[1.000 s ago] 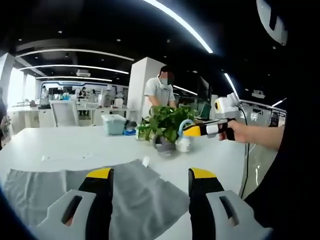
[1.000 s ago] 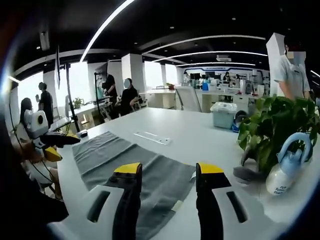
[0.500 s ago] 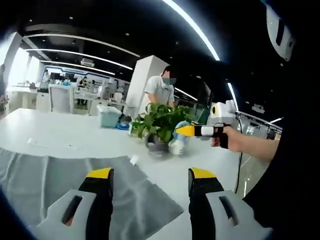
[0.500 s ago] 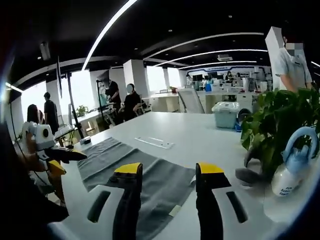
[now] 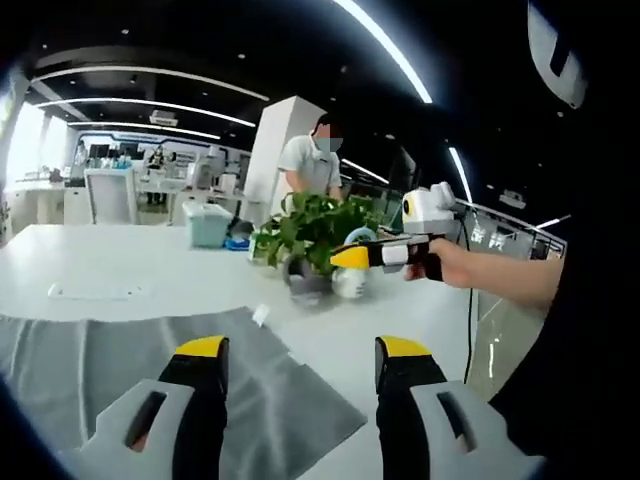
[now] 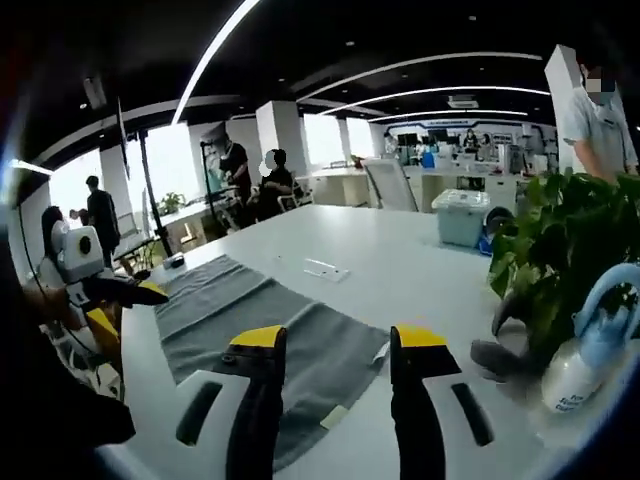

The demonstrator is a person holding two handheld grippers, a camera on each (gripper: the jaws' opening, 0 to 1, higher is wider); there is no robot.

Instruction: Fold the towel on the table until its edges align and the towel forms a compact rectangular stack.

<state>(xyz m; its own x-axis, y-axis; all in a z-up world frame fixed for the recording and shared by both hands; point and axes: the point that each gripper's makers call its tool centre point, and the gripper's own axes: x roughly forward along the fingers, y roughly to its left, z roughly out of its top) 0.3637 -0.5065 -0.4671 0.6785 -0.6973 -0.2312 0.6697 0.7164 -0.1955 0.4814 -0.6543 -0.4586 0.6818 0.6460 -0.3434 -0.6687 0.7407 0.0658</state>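
White tabletop (image 5: 130, 270) stretches away through an open office, with people at desks far behind. Your towel (image 6: 250, 330) lies spread flat and grey along the near edge of it, still unfolded, one corner and a small white tag (image 5: 261, 315) pointing toward the potted plant (image 5: 312, 235).

You hold the left gripper (image 5: 290, 370) low over the towel's near part, jaws apart and gripping nothing. The right gripper (image 6: 325, 355) hangs over the opposite end of the cloth, also spread wide and empty (in the left gripper view you see it raised in your hand, out in front of the plant).

Watch a few things from here. If you pinch only the top fibres at a corner, the cloth will likely slip out as you lift. If one hand lifts ahead of the other, the fold will probably land skewed and the edges won't line up. The plant and the pale blue watering can (image 6: 590, 345) stand near the towel's far corner, so a wide swing with the right gripper could knock them. Dragging instead of lifting could pull the cloth off the table's edge.
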